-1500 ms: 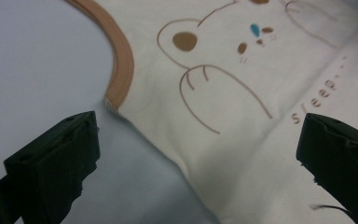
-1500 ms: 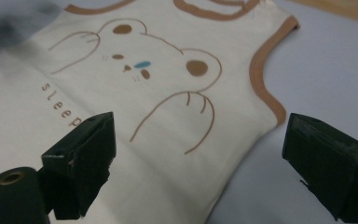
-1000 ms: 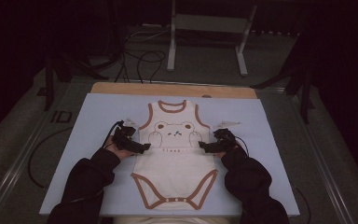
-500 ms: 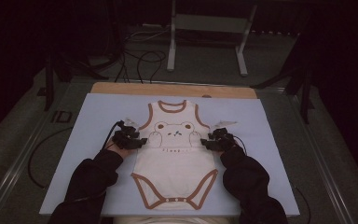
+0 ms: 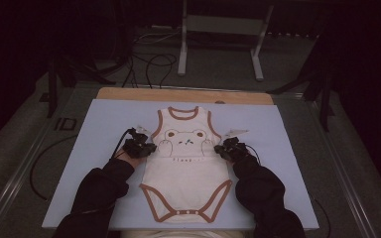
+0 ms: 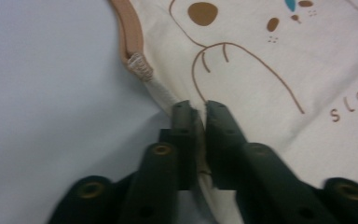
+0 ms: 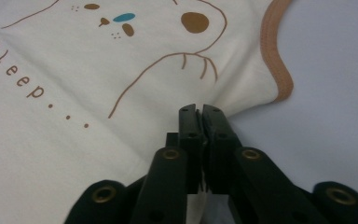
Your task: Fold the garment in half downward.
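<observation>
A cream baby bodysuit (image 5: 186, 168) with brown trim and a bear print lies flat on the pale blue mat (image 5: 99, 129). My left gripper (image 5: 147, 148) sits at its left side seam just below the armhole; its jaws have just been closing and now pinch the seam (image 6: 199, 122). My right gripper (image 5: 220, 149) sits at the opposite side seam; its jaws have just been closing too and pinch the cloth edge (image 7: 200, 116) under the armhole trim (image 7: 275, 60). Dark sleeves (image 5: 99, 191) reach in from the bottom.
The mat lies on a wooden board (image 5: 178, 95) on a grey table. Cables (image 5: 144, 64) and a white stand (image 5: 218, 29) are on the floor behind. A black cable (image 5: 44, 163) loops left of the mat.
Both grippers' jaws have come together on the bodysuit's side edges. The hands have stayed nearly where they were.
</observation>
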Demonstrator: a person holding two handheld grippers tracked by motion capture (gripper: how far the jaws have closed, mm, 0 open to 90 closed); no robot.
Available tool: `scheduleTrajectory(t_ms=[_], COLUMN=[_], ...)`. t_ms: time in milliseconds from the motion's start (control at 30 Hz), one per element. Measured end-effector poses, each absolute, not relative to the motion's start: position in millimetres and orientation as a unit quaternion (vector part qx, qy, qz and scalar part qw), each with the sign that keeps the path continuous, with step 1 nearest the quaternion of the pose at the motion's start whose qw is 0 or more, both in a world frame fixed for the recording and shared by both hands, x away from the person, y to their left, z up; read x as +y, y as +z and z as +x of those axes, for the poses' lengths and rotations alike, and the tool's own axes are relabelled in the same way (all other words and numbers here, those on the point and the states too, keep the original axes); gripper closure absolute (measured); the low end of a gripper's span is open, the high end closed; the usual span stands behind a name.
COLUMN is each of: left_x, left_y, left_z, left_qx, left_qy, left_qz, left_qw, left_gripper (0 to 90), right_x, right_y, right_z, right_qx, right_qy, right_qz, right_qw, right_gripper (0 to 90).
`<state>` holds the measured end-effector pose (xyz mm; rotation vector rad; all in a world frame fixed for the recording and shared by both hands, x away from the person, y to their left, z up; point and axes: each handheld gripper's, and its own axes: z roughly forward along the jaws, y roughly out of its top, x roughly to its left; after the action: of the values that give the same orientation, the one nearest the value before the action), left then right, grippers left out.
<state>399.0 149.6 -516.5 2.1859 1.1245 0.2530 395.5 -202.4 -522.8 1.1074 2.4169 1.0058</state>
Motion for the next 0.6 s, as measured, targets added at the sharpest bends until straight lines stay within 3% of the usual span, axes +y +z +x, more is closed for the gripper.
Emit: scheduleTrajectory(t_ms=[233, 600], left_x=[154.8, 152.2], left_y=[-518.6, -510.9], left_z=[400.0, 396.0], left_qx=[0.427, 0.407], left_qy=[0.081, 0.099], left_qz=[0.826, 0.837], left_qw=[0.359, 0.351], left_gripper=[89.3, 89.5], right_x=[-201.6, -203.7], right_y=[-521.6, -510.6], right_z=[393.8, 390.7], right_qx=[0.841, 0.837], right_qy=[0.348, 0.357], right_qz=[0.386, 0.384], right_qw=[0.153, 0.158], right_gripper=[89.5, 89.6])
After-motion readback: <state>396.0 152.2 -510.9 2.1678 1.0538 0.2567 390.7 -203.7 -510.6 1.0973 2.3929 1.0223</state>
